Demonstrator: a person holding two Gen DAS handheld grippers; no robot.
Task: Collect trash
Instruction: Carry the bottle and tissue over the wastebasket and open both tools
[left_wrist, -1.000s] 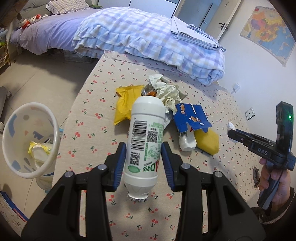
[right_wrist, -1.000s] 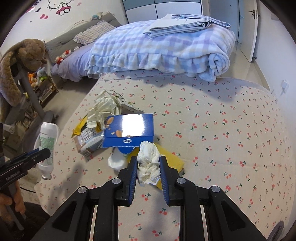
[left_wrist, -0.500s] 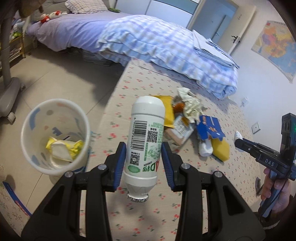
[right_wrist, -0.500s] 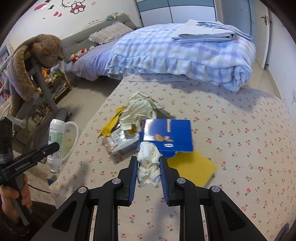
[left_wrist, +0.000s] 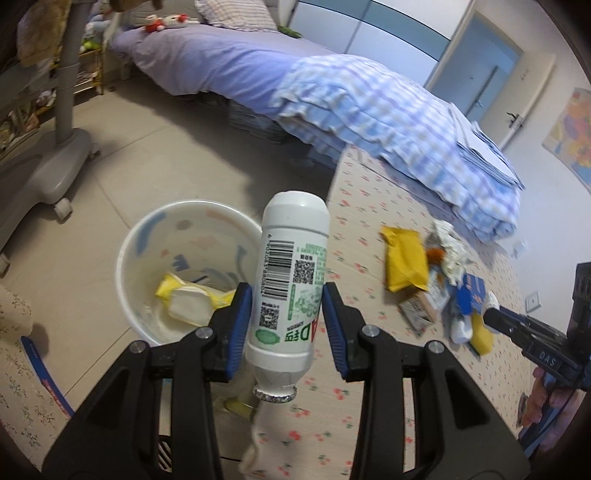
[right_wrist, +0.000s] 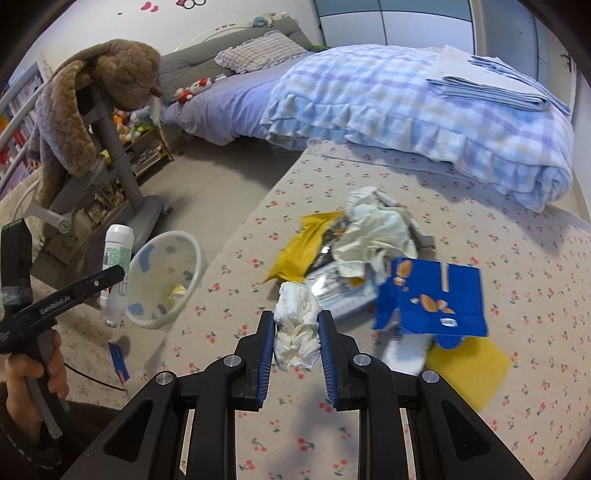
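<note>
My left gripper (left_wrist: 286, 314) is shut on a white plastic bottle (left_wrist: 291, 273) with a green label, held neck-down beside the rim of the white trash bin (left_wrist: 127, 258) on the floor. The bin holds a yellow and white wrapper (left_wrist: 192, 301). My right gripper (right_wrist: 296, 328) is shut on a crumpled white tissue (right_wrist: 297, 325) above the cherry-print mattress (right_wrist: 498, 258). The bottle (right_wrist: 117, 262) and bin (right_wrist: 166, 280) also show at the left of the right wrist view.
On the mattress lie a yellow packet (right_wrist: 299, 251), crumpled paper (right_wrist: 376, 232), a torn blue box (right_wrist: 432, 299), a yellow sponge (right_wrist: 469, 363) and a small white bottle (right_wrist: 406, 349). A checked blanket (right_wrist: 424, 110) lies behind. A grey wheeled stand (left_wrist: 40, 158) stands on the floor.
My left gripper has swung left with the bottle, from over the mattress to beside the bin. My right gripper has moved left with the tissue, toward the mattress edge.
</note>
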